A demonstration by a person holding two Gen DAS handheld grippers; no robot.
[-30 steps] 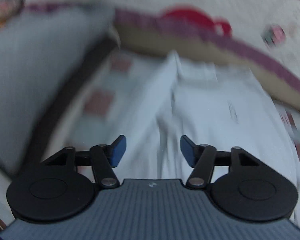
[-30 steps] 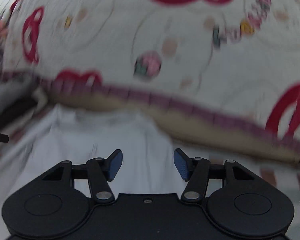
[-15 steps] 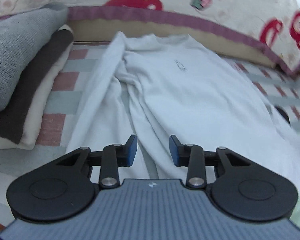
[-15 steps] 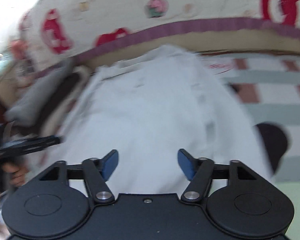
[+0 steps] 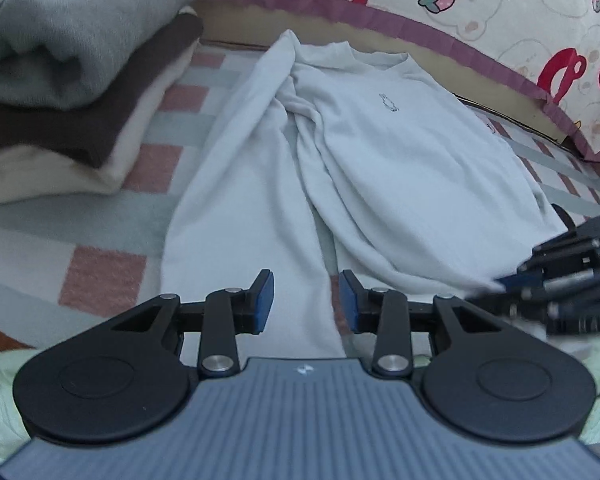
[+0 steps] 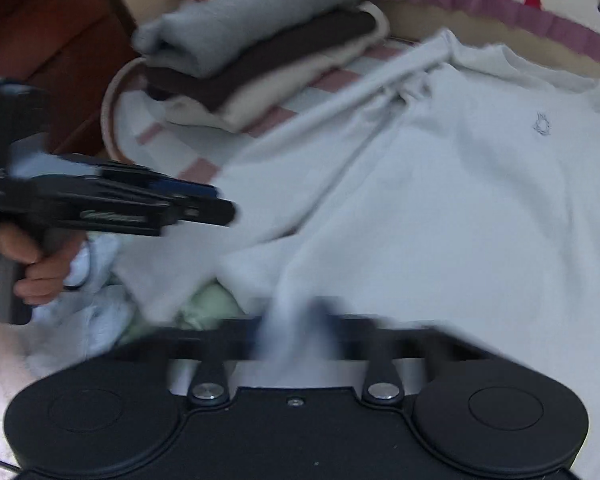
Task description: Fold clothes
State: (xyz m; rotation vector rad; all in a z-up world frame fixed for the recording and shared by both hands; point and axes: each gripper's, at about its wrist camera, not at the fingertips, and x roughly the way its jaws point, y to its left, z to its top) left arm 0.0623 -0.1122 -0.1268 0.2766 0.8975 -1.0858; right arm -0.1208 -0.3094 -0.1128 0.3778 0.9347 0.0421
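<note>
Left claw point(image 5: 305, 300) open over the white shirt point(image 5: 379, 152) sleeve — right claw point(image 6: 296, 332) clamped on its hem.

A pink, white and grey checked bedcover point(image 5: 112, 280) fills the lower left of the left view. Across the top runs a cream cartoon-print quilt point(image 5: 539, 20) with purple trim. Reddish-brown wooden furniture point(image 6: 40, 32) occupies the right view's upper left.

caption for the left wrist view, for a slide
Open left gripper hovers over a white long-sleeve shirt spread on a checked blanket.
</note>
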